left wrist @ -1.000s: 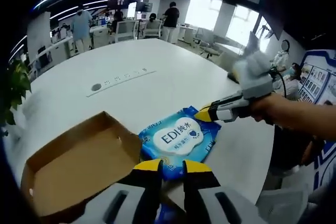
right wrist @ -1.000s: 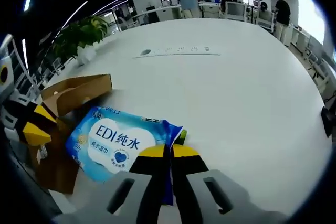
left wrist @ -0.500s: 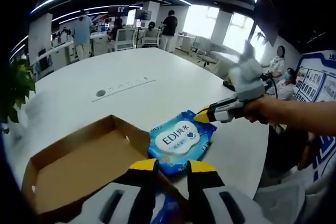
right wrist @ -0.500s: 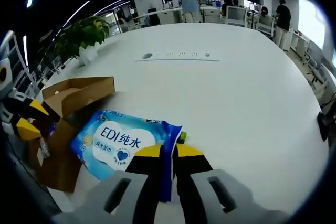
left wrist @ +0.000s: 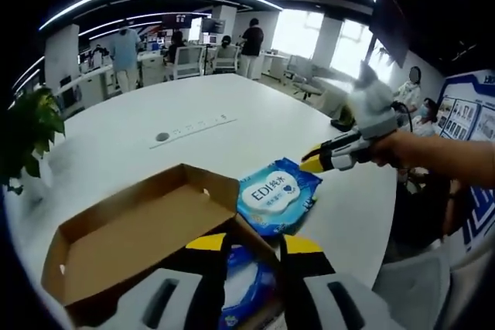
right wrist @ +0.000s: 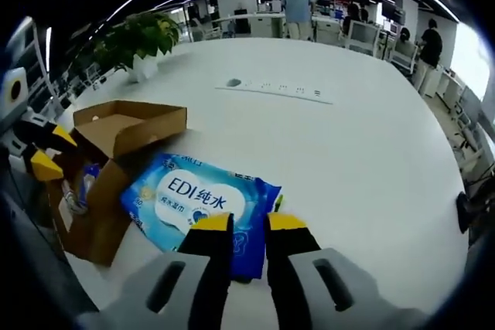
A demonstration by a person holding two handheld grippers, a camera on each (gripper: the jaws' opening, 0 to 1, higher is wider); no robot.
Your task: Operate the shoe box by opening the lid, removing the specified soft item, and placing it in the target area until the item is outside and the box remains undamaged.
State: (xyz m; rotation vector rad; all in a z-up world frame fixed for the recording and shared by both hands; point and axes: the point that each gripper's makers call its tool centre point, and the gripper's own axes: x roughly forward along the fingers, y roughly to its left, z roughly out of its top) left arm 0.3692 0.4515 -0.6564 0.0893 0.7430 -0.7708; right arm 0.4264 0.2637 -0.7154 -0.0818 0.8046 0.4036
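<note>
Over on the left in the right gripper view, brown cardboard shoe box (right wrist: 116, 125) sitting open on the round white table (right wrist: 363, 160), lid flap up, with another blue-and-white pack (right wrist: 85, 179) poking out from inside. Left gripper (right wrist: 42, 152) parked at the box's left edge there, yellow tips apart, nothing pinched between them. Just right of the box, flat blue plastic wet-wipes pack with white "EDI" label (right wrist: 197, 199) lying on the table top, outside the box, touching its corner. Right gripper (right wrist: 240, 222) right at the pack's near edge, jaws a narrow gap apart, pack edge under the gap but not squeezed as far as can be told. From the left gripper view, same layout: open box (left wrist: 131, 233) near left, left gripper (left wrist: 253, 243) low over its near corner, wipes pack (left wrist: 277, 197) just past it, right gripper (left wrist: 315, 161) hovering by the pack's far right corner, held in a hand (left wrist: 390, 152). Potted green plant (right wrist: 143, 36) far left.
</note>
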